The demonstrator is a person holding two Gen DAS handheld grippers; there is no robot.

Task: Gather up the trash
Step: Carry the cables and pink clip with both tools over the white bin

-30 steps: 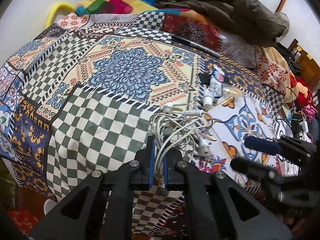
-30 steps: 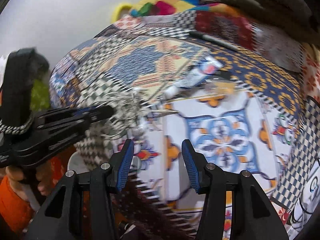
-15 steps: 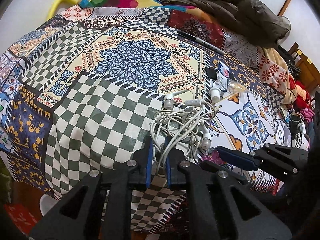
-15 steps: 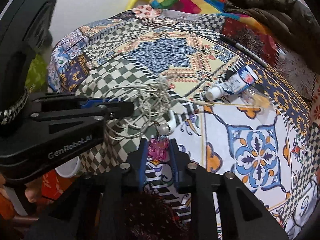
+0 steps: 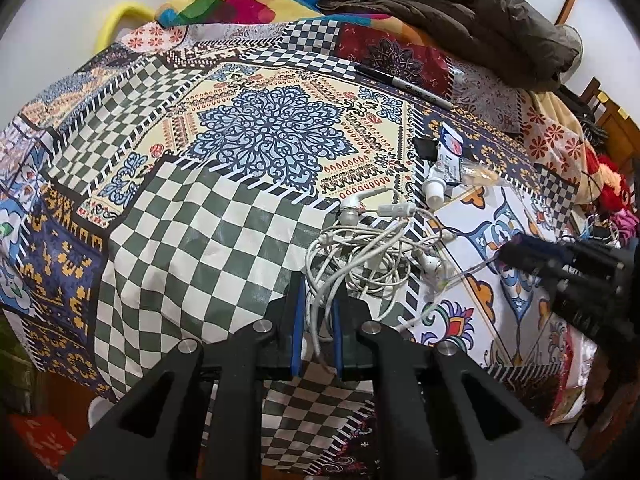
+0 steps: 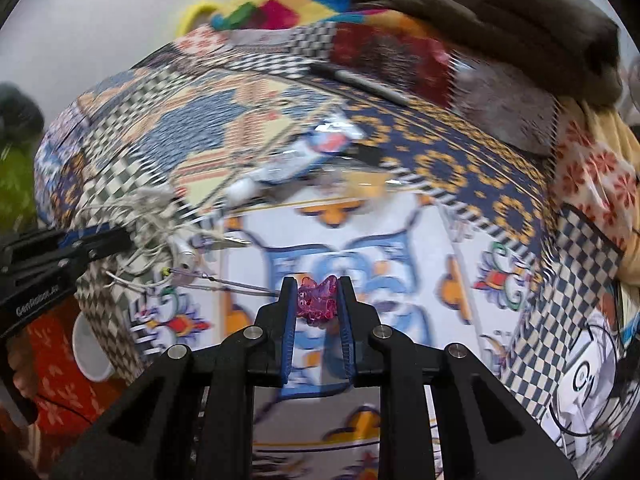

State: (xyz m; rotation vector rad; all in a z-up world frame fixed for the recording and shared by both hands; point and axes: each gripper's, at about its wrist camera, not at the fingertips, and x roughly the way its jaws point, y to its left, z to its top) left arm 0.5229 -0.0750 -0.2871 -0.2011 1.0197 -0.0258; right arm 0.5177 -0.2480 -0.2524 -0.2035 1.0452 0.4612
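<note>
You're in a home, probably a bedroom or living room: patchwork-print cloth (image 5: 256, 148) over the surface, brown puffer jacket (image 5: 460, 20) dumped at its far end, colourful blanket (image 5: 236, 0), wooden furniture (image 5: 604, 108) by a plain white wall (image 5: 60, 4).

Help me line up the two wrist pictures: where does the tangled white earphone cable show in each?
Left wrist: earphone cable lies centre, one strand running down into the left gripper.
Right wrist: the tangle sits at left edge, blurred, beside the left gripper's tip.
Shared landmark: the black marker lying near the brown jacket.
</note>
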